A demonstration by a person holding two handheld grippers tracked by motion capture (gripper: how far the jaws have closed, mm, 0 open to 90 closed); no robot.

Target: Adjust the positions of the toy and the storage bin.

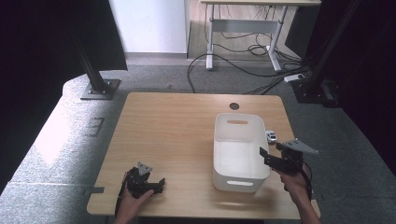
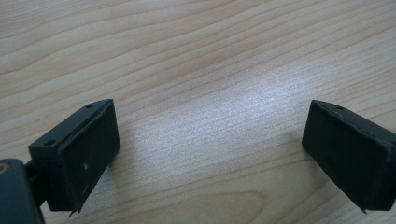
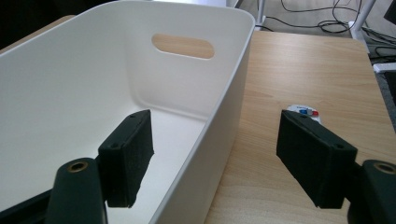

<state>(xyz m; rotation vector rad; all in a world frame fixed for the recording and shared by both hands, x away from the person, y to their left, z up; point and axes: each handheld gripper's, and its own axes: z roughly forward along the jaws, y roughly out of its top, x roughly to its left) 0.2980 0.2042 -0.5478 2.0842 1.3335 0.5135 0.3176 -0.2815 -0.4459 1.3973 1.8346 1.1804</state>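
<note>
Bench of pale, smooth-grained wood stands on grey speckled carpet, cables trailing at twelve o'clock. White plastic bin, round-cornered with slotted handles, sits at four o'clock. Right gripper straddles its wall, jaws wide. Left gripper rests at seven o'clock, jaws wide, empty.

**Colours and surface patterns**

The bin is plain white. The table is light wood with fine grain lines. Both grippers, left and right, are black with grey plates. The small toy car is white with red and blue marks.
</note>
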